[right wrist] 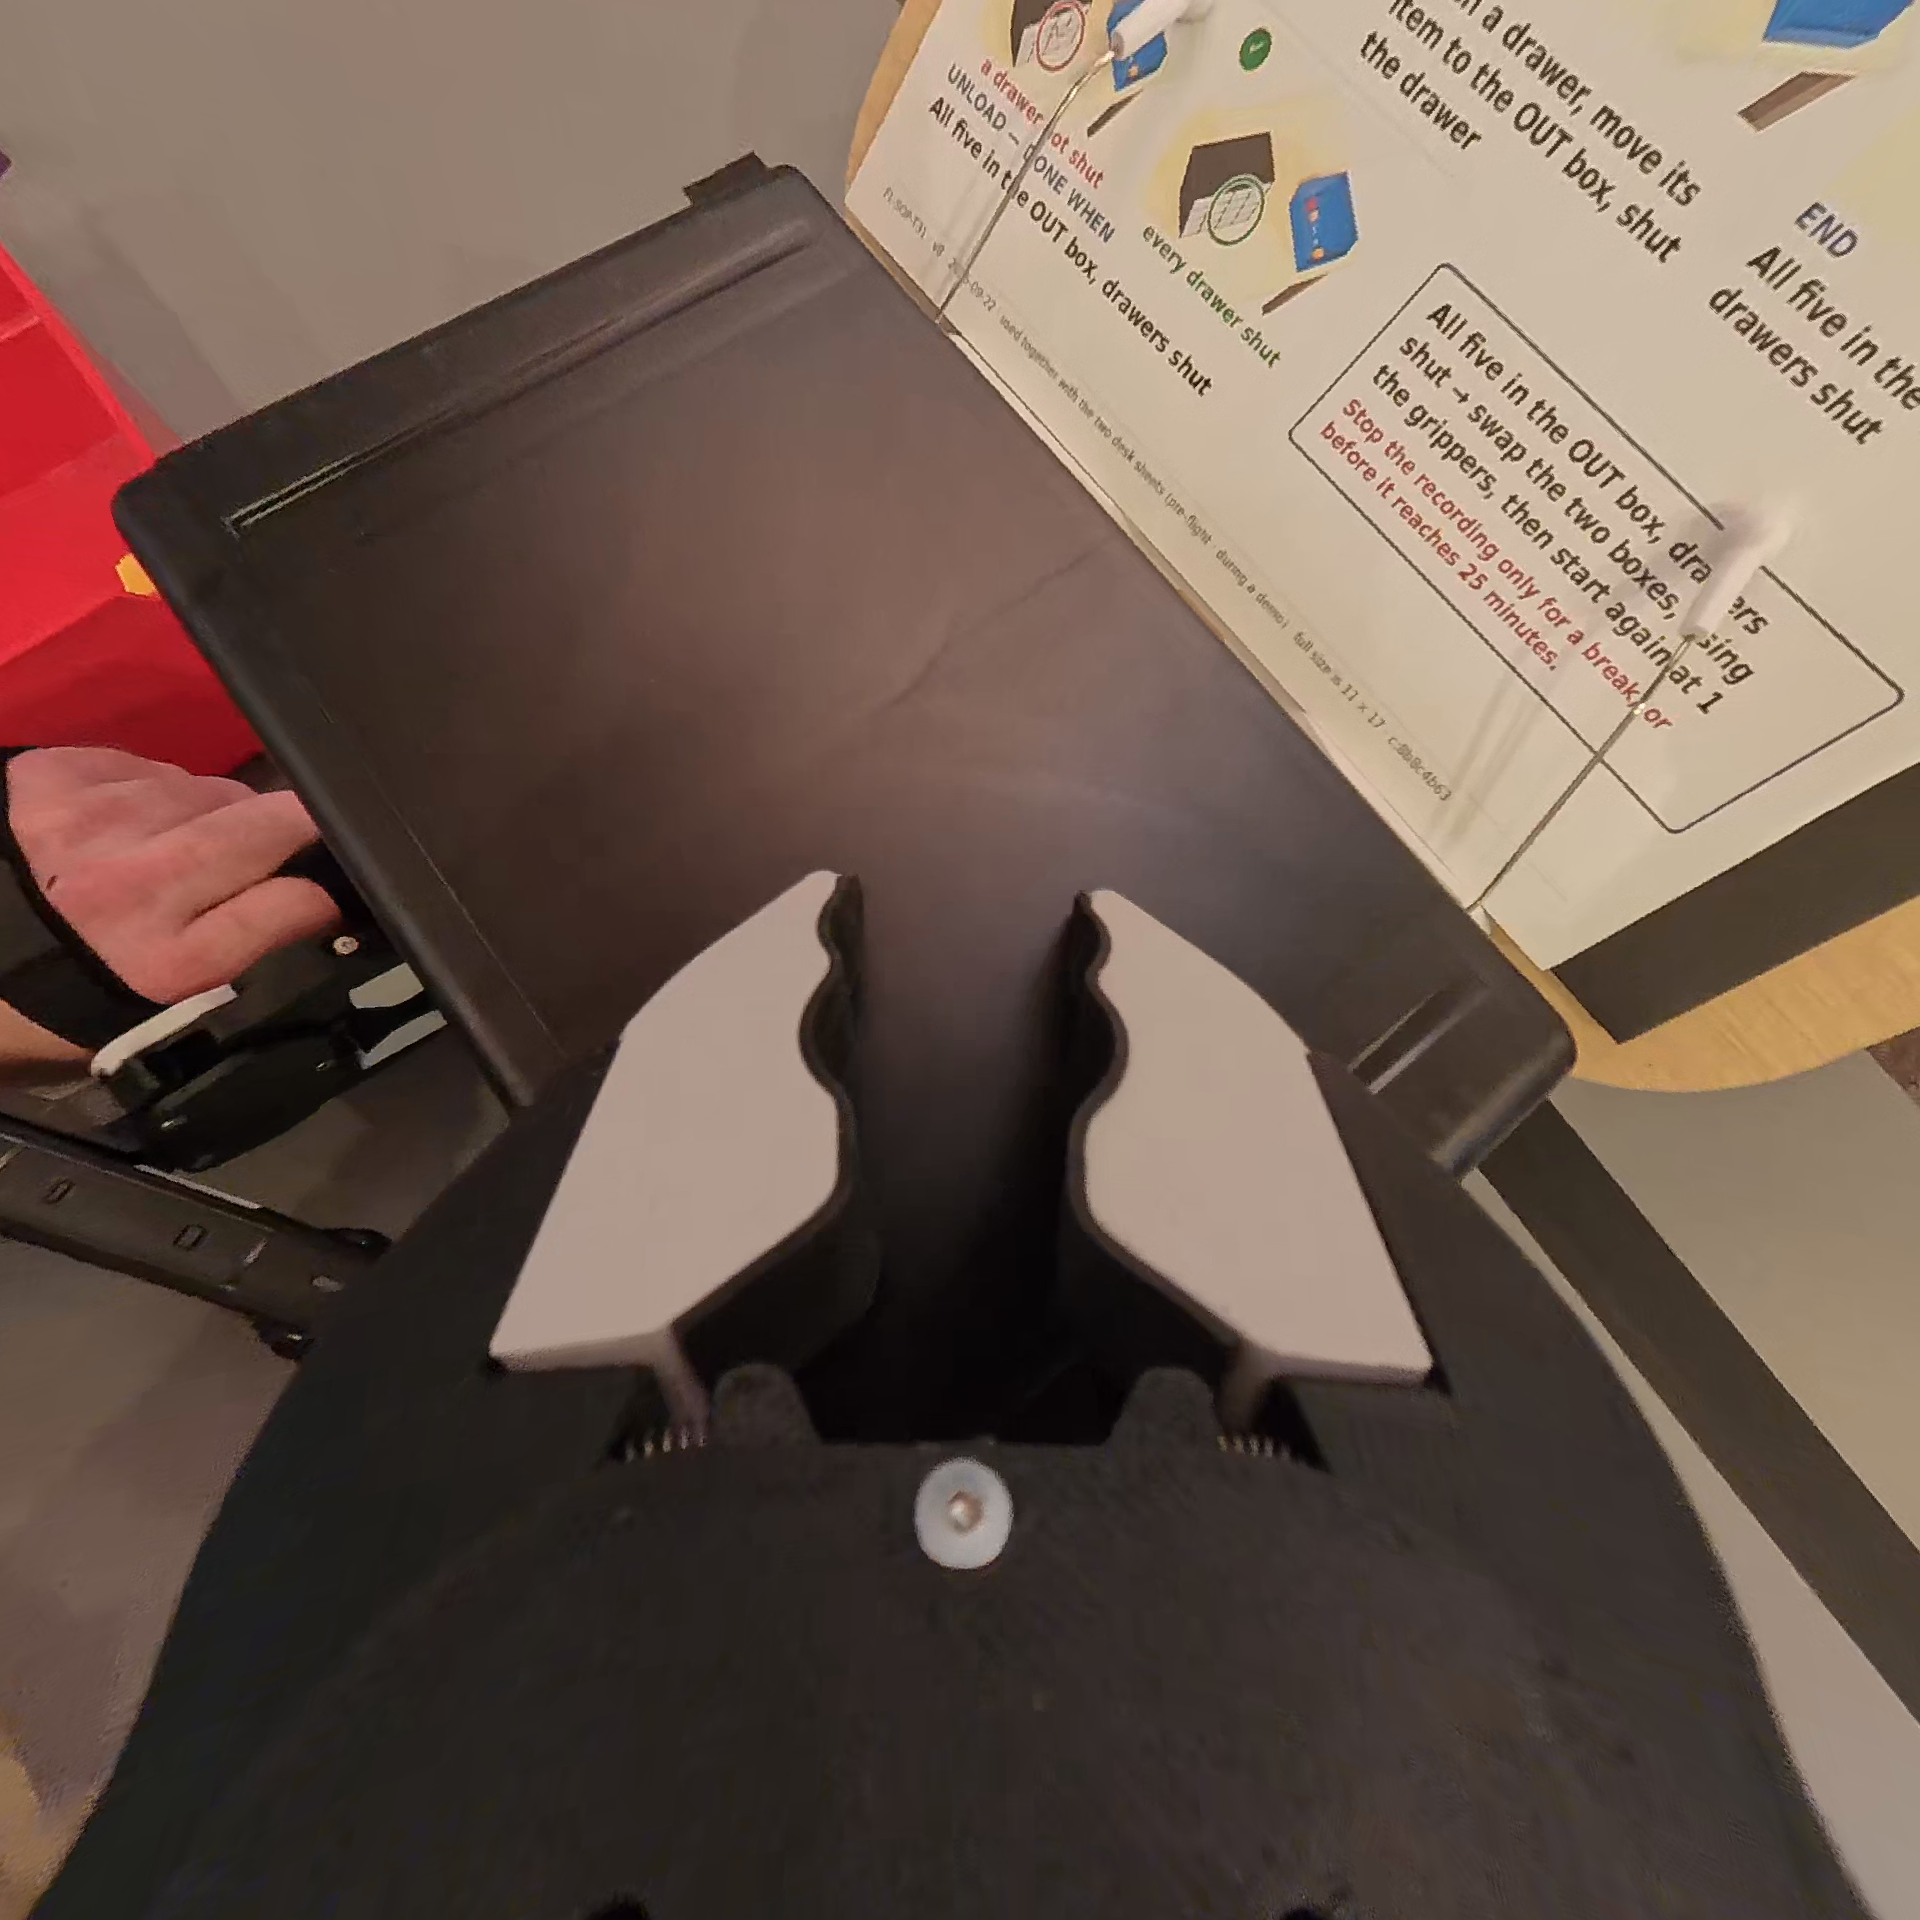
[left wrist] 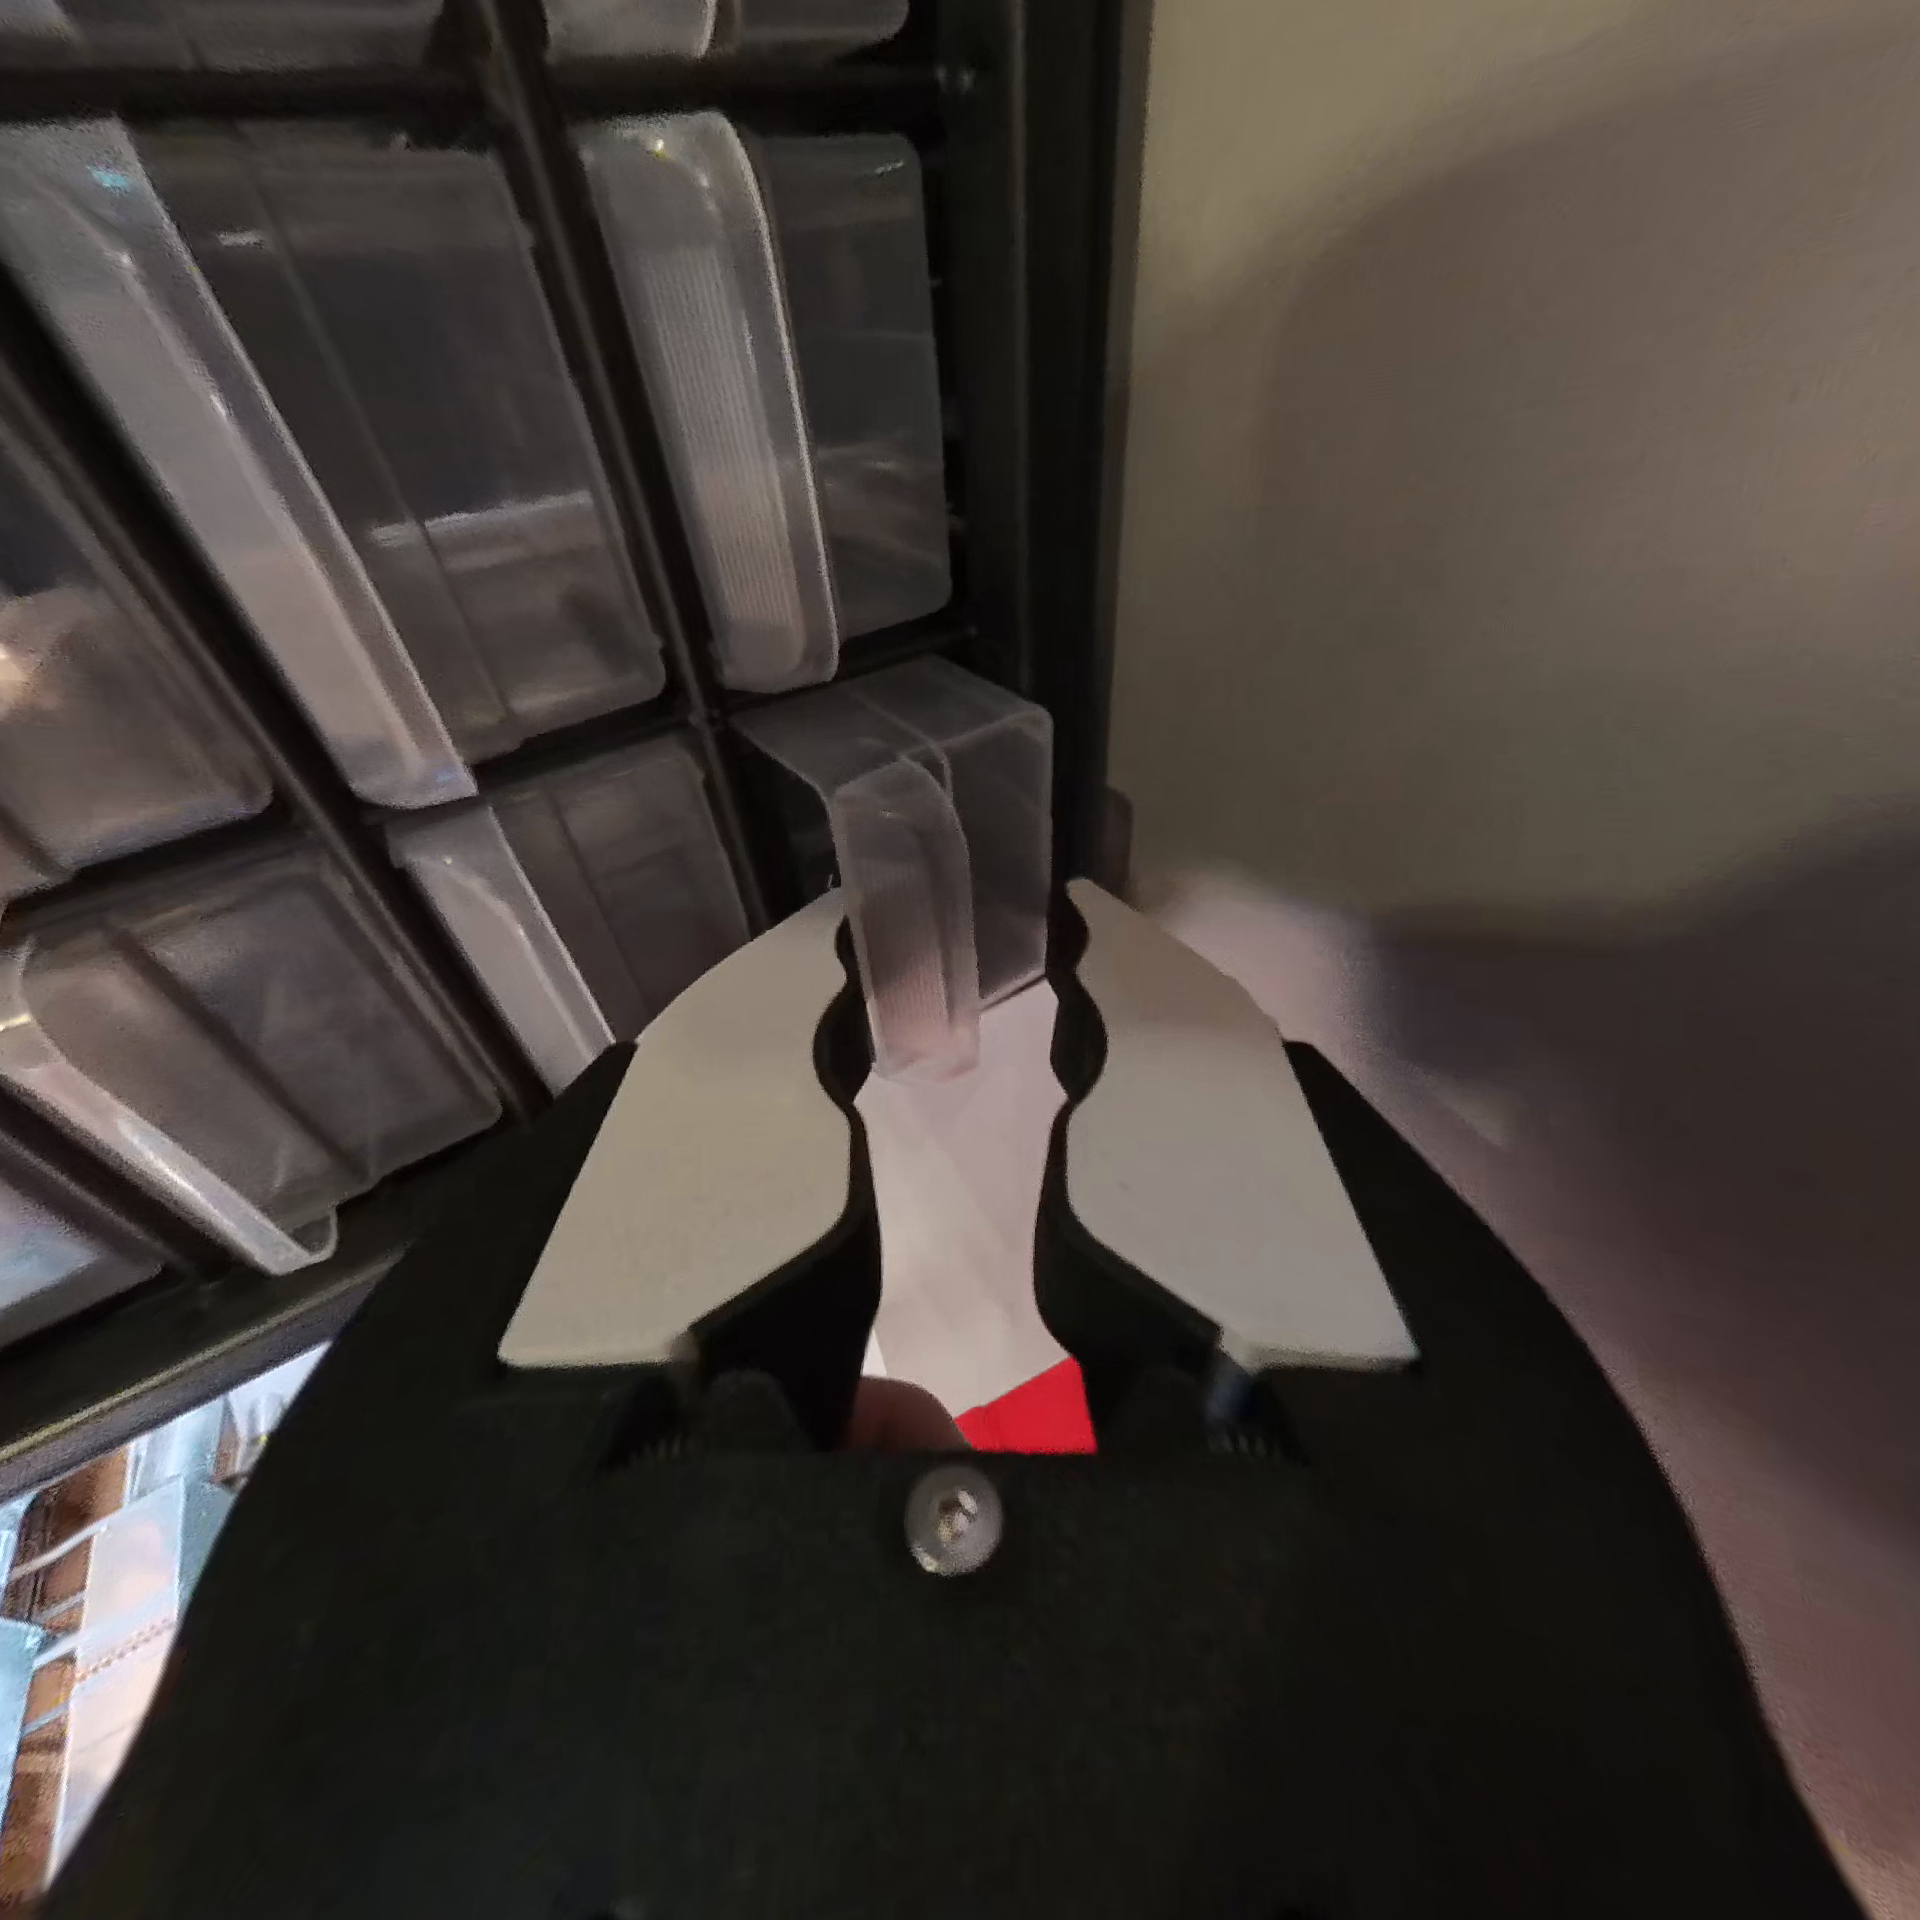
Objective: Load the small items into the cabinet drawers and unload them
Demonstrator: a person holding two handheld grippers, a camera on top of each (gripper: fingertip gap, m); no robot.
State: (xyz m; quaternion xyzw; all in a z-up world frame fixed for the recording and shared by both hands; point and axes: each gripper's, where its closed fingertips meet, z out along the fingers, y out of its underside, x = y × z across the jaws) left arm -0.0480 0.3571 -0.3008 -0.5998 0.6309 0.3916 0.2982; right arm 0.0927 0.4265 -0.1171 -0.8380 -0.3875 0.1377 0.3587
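The black cabinet holds several clear plastic drawers. In the left wrist view my left gripper is open, its fingers on either side of the clear handle of the corner drawer, which sticks out a little from the frame. The handle lies close to the left finger, with a gap to the right one. I see no small item in that drawer. My right gripper is open and empty, over the cabinet's flat black outer panel. The left gripper and the hand holding it show at that panel's left edge.
A red box stands beyond the cabinet on the left. A printed instruction sheet on a wire stand stands to the right of the cabinet. A light wall lies beside the cabinet. The neighbouring drawers are shut. The tips of one gripper are about 25 cm away from the tips of the other.
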